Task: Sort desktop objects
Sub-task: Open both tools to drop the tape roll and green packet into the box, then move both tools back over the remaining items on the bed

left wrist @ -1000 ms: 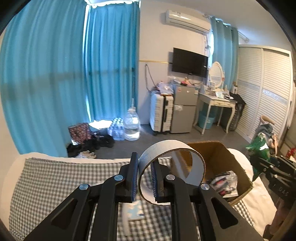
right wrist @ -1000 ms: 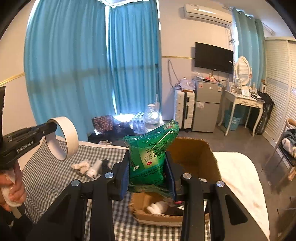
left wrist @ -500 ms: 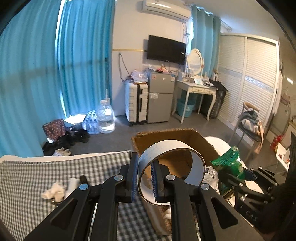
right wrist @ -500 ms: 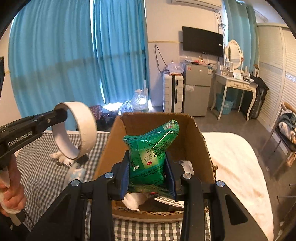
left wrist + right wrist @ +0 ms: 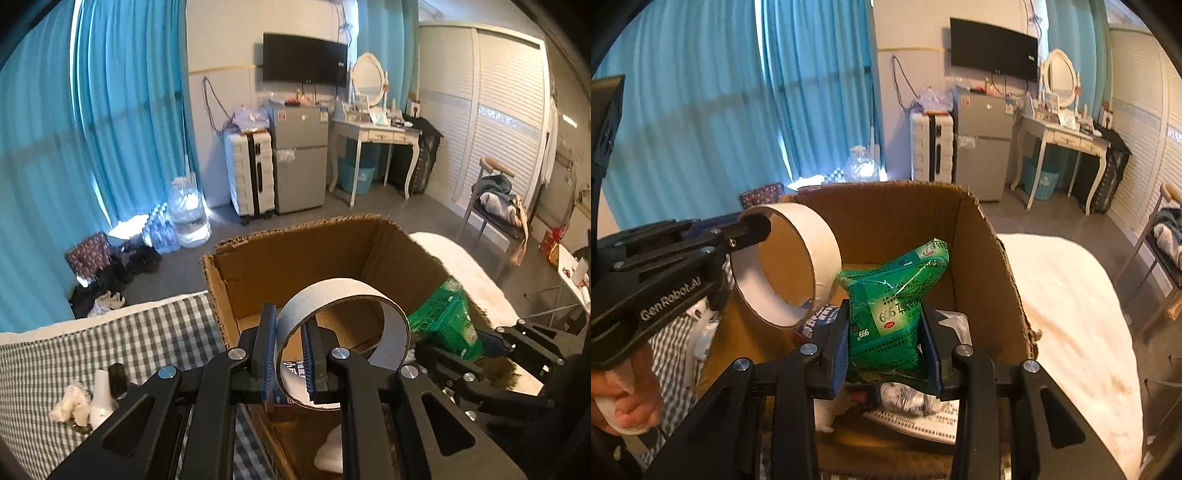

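The left gripper point(image 5: 289, 360) has its fingers point(image 5: 267, 354) closed on the wall of a white tape roll point(image 5: 343, 295), one finger inside the ring and one outside. The roll hangs over the open cardboard box point(image 5: 295, 254), its hole facing sideways. The right gripper point(image 5: 886, 349) clamps a green packet point(image 5: 894, 295), upright, over the same box. Papers point(image 5: 923, 413) lie inside. Crumpled tissue point(image 5: 70, 400) lies on the checked cloth point(image 5: 55, 354).

White tape roll point(image 5: 343, 295) with a tan core; green packet point(image 5: 895, 306) printed in white, at its 3 o'clock; brown box point(image 5: 886, 218); grey-and-white checked cloth point(image 5: 110, 339) at 9 o'clock — blue curtains point(image 5: 110, 110) behind.
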Action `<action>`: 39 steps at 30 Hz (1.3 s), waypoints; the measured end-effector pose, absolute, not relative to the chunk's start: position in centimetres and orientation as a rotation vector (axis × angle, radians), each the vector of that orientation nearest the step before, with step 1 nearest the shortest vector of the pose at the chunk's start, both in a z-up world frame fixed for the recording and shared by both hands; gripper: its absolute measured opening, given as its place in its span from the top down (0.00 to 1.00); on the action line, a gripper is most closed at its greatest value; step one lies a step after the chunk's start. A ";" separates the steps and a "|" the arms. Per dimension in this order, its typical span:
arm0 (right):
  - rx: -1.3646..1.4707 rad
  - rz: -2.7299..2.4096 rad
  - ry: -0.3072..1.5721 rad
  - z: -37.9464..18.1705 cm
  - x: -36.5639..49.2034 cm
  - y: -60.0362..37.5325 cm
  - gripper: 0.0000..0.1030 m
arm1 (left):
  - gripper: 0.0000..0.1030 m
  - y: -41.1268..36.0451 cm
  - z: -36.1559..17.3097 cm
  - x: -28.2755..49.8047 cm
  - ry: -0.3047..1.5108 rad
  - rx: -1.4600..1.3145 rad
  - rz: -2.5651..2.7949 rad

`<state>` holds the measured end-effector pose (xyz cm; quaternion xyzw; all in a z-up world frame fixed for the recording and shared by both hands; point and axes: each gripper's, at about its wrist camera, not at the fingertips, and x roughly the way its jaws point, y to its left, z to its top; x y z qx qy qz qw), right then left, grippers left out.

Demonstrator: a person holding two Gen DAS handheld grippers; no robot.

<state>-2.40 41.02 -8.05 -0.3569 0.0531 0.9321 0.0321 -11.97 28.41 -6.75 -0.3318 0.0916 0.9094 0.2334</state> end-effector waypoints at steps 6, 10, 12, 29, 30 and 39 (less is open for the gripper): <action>-1.248 2.814 0.177 -9.9 -5.0 42.0 0.66 | 0.88 29.9 -9.4 -14.8 0.272 -1.029 2.438; -1.274 2.787 0.200 -10.1 -5.1 42.5 0.59 | 0.69 30.3 -10.2 -15.2 0.287 -1.065 2.439; -1.225 2.812 0.220 -9.5 -4.2 42.2 0.48 | 0.49 29.9 -10.0 -15.0 0.254 -1.062 2.463; -0.999 2.845 0.152 -2.9 -0.1 38.4 0.25 | 0.00 22.0 -0.8 -10.7 0.144 -0.815 2.634; -0.996 2.850 0.169 -2.7 0.0 38.2 0.24 | 0.00 21.3 -0.4 -10.4 0.159 -0.806 2.649; -0.899 2.921 0.178 -0.4 0.3 34.1 0.19 | 0.00 13.6 1.6 -8.2 0.251 -0.775 2.750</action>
